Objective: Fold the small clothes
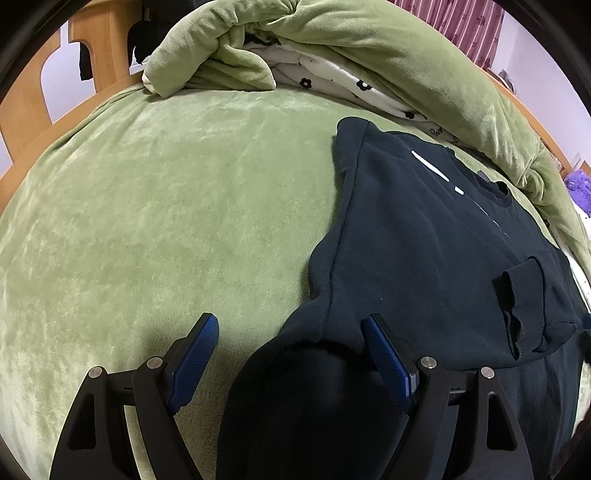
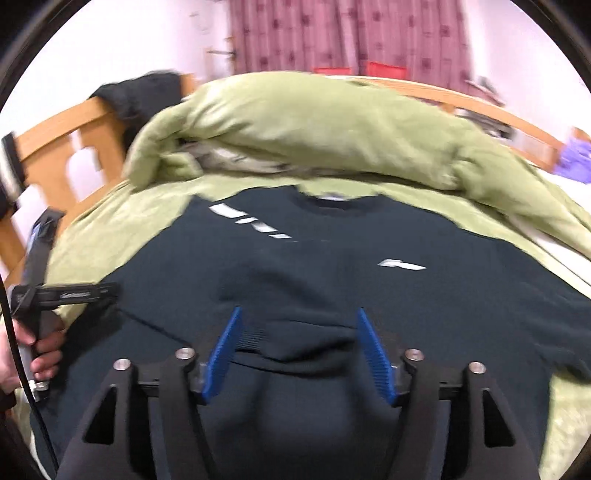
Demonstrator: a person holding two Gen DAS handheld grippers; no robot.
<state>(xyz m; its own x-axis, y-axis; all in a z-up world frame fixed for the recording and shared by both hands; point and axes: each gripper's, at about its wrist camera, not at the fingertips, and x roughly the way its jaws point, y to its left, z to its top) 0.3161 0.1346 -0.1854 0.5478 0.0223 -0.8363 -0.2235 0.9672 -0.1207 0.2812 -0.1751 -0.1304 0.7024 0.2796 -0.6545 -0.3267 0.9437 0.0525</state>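
A dark navy sweatshirt (image 1: 424,240) (image 2: 332,251) with white marks on the chest lies front up on the green bed sheet (image 1: 147,203). One sleeve is folded across its front, and the ribbed cuff (image 1: 517,295) (image 2: 255,336) rests near the hem. My left gripper (image 1: 290,325) stands open over the sweatshirt's lower left corner, one finger above the sheet and the other above the cloth. My right gripper (image 2: 300,314) is open just above the folded sleeve, with the cuff lying between its blue pads (image 2: 373,350), not pinched. A hand (image 2: 40,354) holding the left tool shows at the left edge.
A rolled green quilt (image 1: 295,48) (image 2: 314,125) lies across the back of the bed, over a white floral cloth (image 1: 343,81). The wooden bed frame (image 1: 96,48) (image 2: 48,136) rises at the left. Bare sheet stretches left of the sweatshirt. Pink curtains (image 2: 351,33) hang behind.
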